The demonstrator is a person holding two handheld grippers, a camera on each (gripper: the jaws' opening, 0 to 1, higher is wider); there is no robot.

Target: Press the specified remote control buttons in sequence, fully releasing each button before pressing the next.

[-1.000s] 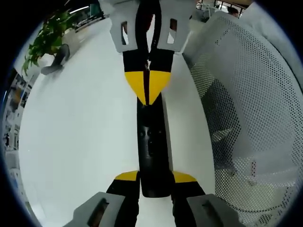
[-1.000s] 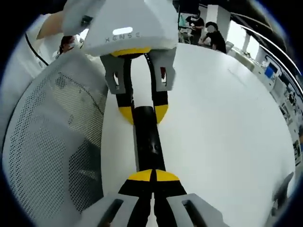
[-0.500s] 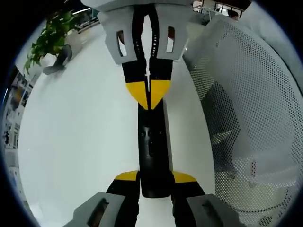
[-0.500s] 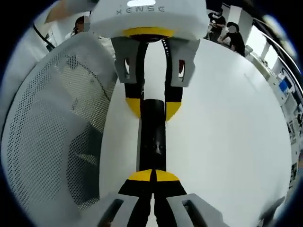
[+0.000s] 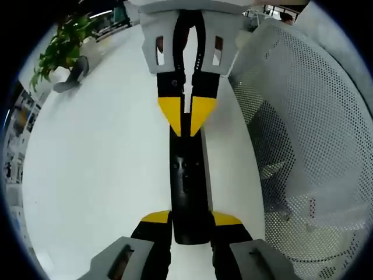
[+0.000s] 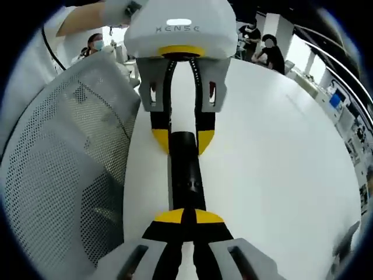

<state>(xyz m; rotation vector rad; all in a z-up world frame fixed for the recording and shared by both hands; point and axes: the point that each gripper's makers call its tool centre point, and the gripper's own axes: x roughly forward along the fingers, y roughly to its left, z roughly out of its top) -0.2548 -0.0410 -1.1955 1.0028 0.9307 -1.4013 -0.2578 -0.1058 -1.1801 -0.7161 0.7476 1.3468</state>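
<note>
A long black remote control (image 5: 187,186) lies lengthwise on the white table (image 5: 99,163). My left gripper (image 5: 191,220) is shut on its near end, with one yellow fingertip on each side. From the far side my right gripper (image 5: 186,114) reaches over the remote's other end, its yellow tips a narrow slit apart above the remote's top face. In the right gripper view the remote (image 6: 186,175) runs from my right gripper (image 6: 187,217) up to my left gripper (image 6: 183,140), which clamps its far end. Whether the right tips touch a button cannot be told.
A white mesh chair back (image 5: 303,146) stands close along one side of the remote and shows again as the mesh chair (image 6: 58,175). A potted plant (image 5: 55,49) sits at the table's far corner. People (image 6: 268,46) sit beyond the table (image 6: 280,163).
My right gripper's yellow tips, touching before, now stand slightly apart over the remote's end. The left gripper's hold on the remote is unchanged.
</note>
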